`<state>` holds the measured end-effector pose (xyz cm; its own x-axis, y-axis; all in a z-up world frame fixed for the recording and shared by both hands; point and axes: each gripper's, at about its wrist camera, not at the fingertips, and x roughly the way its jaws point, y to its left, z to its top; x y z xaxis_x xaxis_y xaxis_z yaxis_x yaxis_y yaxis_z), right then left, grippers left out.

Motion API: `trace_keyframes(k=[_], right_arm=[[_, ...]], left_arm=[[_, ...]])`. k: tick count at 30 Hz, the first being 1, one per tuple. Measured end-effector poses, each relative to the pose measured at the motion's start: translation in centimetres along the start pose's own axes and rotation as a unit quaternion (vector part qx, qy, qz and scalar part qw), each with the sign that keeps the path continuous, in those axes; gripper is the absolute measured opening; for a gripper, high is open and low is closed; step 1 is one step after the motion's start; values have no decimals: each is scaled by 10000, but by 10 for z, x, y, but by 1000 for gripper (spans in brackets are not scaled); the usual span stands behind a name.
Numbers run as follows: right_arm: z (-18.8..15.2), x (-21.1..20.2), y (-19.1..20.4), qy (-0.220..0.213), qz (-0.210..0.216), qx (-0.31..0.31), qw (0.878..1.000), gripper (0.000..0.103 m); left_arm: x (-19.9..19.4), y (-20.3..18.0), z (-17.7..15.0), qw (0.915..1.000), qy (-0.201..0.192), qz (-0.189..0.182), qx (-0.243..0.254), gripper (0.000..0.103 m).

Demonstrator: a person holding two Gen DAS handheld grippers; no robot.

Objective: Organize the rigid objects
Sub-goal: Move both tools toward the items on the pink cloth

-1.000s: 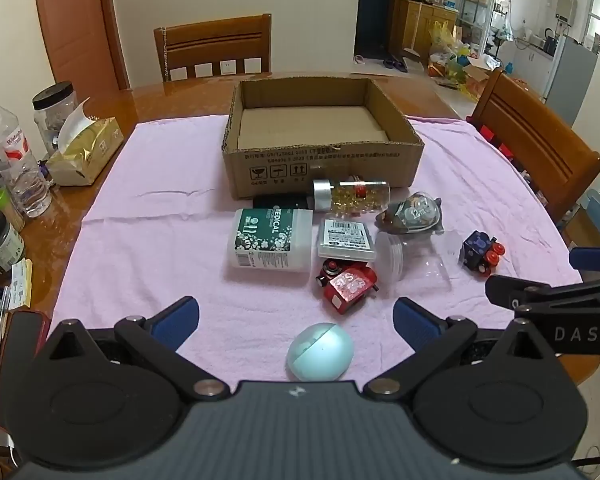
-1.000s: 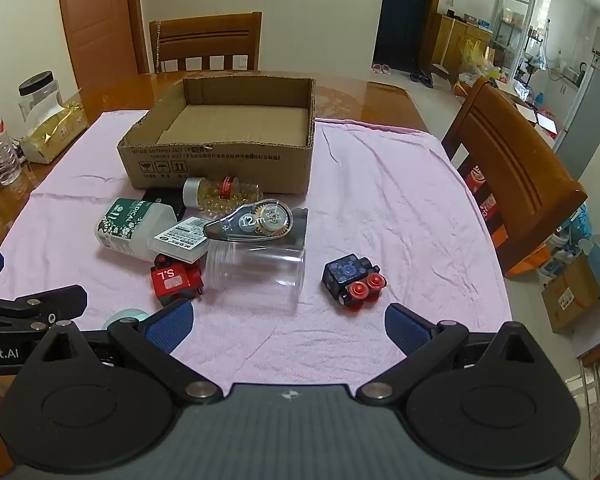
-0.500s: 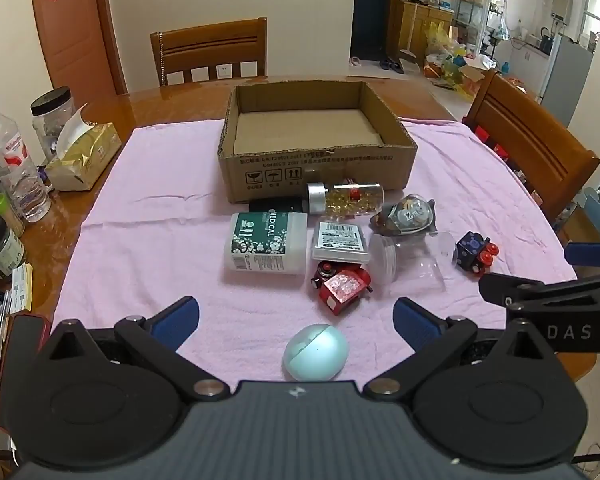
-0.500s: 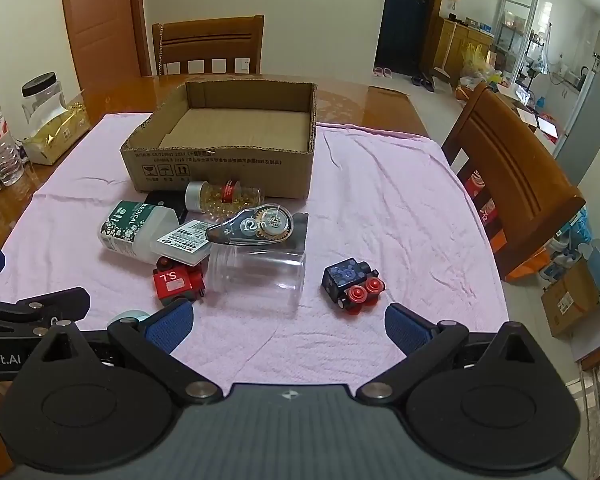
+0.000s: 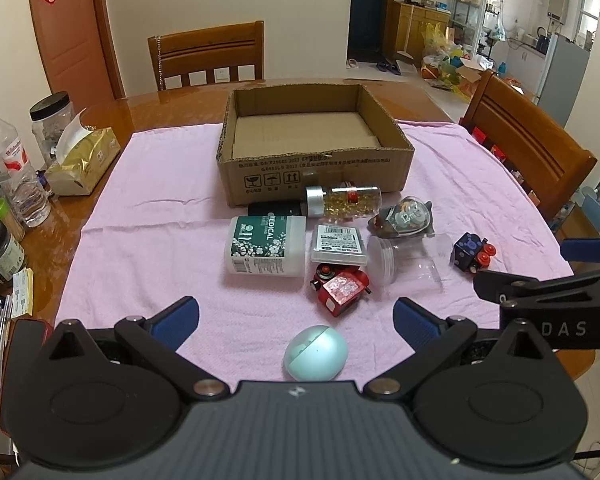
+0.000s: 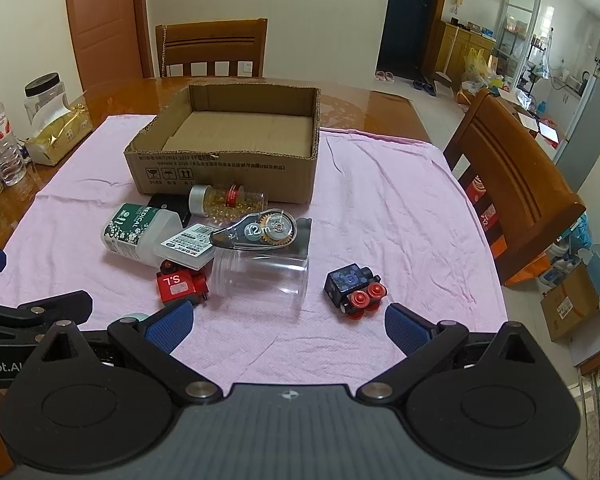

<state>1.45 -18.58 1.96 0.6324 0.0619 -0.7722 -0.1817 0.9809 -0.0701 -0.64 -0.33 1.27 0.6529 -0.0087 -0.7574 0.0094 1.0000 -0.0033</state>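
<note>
Left hand-held gripper (image 5: pixel 296 322) spread wide above teal egg (image 5: pixel 315 353); cardboard box (image 5: pixel 316 178) beyond

A home dining room is shown. A wooden counter (image 5: pixel 100 120) covered by a pink cloth (image 6: pixel 400 220) is flanked by wooden dining chairs (image 5: pixel 208 56). A tissue box (image 5: pixel 82 162) and jars (image 5: pixel 52 120) are kept at one edge. Slippers (image 6: pixel 384 76) are seen by a doorway, and a kitchen with a refrigerator (image 6: pixel 588 132) beyond.

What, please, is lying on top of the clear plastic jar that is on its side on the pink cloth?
A grey correction tape dispenser marked "12m" rests across the clear plastic jar, near its mouth. The jar looks empty; what the dispenser's far side rests on is hidden.
</note>
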Motion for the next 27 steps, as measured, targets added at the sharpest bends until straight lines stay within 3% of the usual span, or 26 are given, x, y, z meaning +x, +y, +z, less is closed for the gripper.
trace_keyframes(k=[27], right_arm=[[4, -4, 1, -29, -9, -57, 10000, 103]], left_arm=[[-5, 1, 5, 9999, -58, -70, 113, 102]])
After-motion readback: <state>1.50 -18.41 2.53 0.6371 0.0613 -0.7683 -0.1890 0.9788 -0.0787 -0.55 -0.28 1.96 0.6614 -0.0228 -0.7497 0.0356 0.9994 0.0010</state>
